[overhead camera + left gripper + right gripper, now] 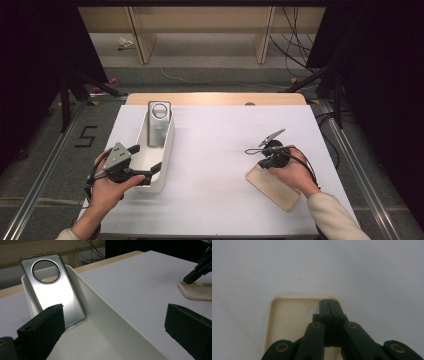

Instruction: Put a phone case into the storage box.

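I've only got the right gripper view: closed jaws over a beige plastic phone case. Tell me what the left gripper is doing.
Observer: The left gripper is open, with a side wall of a white oblong plastic tray running between its jaws, near the tray's near end.
Operator: Report what's in that tray.
Observer: A silver metallic phone case with a round hole leans upright against the tray's far end.
Operator: Now place my beige case on the table.
Observer: The beige plastic phone case lies flat on the white table, right of the tray and apart from it.
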### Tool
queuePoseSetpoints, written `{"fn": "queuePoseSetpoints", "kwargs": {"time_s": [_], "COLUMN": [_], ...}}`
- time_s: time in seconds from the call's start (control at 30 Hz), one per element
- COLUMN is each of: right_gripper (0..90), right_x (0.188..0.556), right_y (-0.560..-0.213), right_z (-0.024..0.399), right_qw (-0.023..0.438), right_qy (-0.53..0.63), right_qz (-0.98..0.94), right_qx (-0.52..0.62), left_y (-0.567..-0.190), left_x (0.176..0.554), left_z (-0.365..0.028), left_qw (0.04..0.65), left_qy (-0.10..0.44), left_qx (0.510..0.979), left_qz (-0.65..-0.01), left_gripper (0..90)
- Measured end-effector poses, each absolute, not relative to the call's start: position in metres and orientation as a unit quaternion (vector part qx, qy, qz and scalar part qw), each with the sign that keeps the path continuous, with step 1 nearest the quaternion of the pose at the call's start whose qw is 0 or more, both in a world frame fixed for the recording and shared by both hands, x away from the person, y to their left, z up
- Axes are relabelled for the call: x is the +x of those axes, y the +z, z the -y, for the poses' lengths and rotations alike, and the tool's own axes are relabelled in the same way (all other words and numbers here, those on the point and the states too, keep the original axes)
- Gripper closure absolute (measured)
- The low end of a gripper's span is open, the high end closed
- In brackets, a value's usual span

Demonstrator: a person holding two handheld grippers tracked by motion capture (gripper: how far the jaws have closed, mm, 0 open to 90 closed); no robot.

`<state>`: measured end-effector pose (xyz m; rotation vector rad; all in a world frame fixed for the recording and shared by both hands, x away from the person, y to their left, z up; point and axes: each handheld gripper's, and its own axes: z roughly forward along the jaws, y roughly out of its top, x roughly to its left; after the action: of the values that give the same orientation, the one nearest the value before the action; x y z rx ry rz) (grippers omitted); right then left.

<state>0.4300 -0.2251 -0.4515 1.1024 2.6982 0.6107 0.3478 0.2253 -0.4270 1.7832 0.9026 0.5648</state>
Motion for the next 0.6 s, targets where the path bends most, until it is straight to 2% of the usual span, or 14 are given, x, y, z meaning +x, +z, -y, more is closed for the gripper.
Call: {"fn": "queuePoseSetpoints", "kwargs": {"time_s": [0.6], "right_gripper": [90.0], "right_x": [0.442], "right_y": [-0.457], "right_z": [0.237], "right_qw": [0.098], "right_qy": [0.171], "right_qz": [-0.888], "right_qx": [0.416], "left_y": [-0.426], "left_x": [0.347], "left_z": [-0.224], "left_qw": [0.510], "left_qy": [0.234], "left_qx": [0.739], "left_qz": [-0.373], "left_gripper": [2.5]}}
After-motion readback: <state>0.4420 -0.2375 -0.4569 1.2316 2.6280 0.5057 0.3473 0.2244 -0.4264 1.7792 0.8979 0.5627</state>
